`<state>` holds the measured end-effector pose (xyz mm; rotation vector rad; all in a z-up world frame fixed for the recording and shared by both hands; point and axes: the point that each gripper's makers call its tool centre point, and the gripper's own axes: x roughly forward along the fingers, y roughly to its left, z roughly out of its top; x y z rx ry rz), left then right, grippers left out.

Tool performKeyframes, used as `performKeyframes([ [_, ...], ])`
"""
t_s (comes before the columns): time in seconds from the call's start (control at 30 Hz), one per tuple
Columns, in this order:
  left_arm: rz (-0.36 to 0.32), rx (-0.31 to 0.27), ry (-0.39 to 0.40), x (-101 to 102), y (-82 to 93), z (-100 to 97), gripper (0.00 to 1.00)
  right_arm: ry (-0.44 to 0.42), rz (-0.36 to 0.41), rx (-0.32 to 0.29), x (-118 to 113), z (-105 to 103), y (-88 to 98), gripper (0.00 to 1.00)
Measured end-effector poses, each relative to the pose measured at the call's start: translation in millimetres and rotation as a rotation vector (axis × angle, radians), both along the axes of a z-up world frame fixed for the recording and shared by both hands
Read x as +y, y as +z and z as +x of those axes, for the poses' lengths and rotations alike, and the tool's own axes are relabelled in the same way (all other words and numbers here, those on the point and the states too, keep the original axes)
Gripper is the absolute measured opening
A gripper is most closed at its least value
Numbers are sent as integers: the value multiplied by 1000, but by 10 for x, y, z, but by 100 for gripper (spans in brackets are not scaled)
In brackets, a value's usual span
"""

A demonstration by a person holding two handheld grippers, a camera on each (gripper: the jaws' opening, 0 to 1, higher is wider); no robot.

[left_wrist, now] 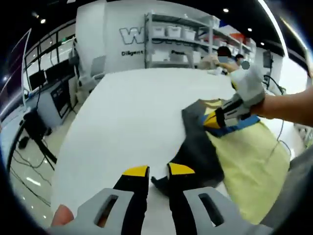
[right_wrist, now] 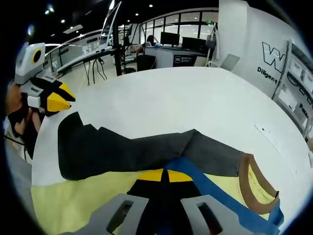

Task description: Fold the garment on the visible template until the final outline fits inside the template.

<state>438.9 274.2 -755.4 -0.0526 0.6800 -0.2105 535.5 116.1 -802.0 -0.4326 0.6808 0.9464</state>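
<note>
Room surroundings. A wide white desk [left_wrist: 137, 112] spans the middle of the left gripper view. Behind it, a metal shelving rack [left_wrist: 178, 41] carries white bins [left_wrist: 167, 30] and stands against a white wall with large, partly hidden lettering [left_wrist: 131, 35]. To one side, a workstation with dark monitors [left_wrist: 46, 73] stands over a glossy floor where black cables [left_wrist: 36, 152] trail. Recessed ceiling lights [left_wrist: 225, 10] dot the dark ceiling. In the right gripper view, further workstations with monitors [right_wrist: 171, 38] line a glazed partition [right_wrist: 181, 22]; a grey chair [right_wrist: 229, 61] sits at the far desk edge, and a thin white strip [right_wrist: 270, 137] lies flat on the desk surface.
</note>
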Motion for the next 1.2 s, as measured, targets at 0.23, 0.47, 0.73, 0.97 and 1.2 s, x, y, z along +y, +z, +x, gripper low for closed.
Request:
performKeyframes([
  [0.23,-70,118,93,10,-241,-27,17,-1,1,2,-2,1,0,0],
  [0.47,-103,190,131,1,-385,-15,12,1,2,-1,-2,-3,2,0],
  [0.73,-88,250,103,-30,-449,-145,0,2,6,-2,-6,1,-1,0],
  [0.97,-144,90,204,223,-114,-136,0,4,1,-1,-4,9,-5,0],
  [1.2,-150,-102,318,575,215,-177,0,2,-2,-2,-1,10,-5,0],
])
